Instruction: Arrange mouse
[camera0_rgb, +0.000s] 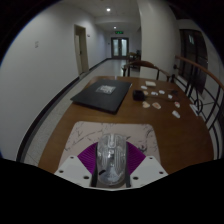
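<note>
glossy wooden table (70, 125), matt black laptop (100, 95)

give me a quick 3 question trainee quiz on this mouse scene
1. True or false: the hand-held gripper holds a pale mouse between its purple pads.
2. What lies on the wooden table beyond and to the left of the fingers? A) dark flat laptop-like item B) red bowl C) green bottle
3. Fill in: small white objects lie on the table's far ____ side.

Key: 1 true; 2 A; 3 right
</note>
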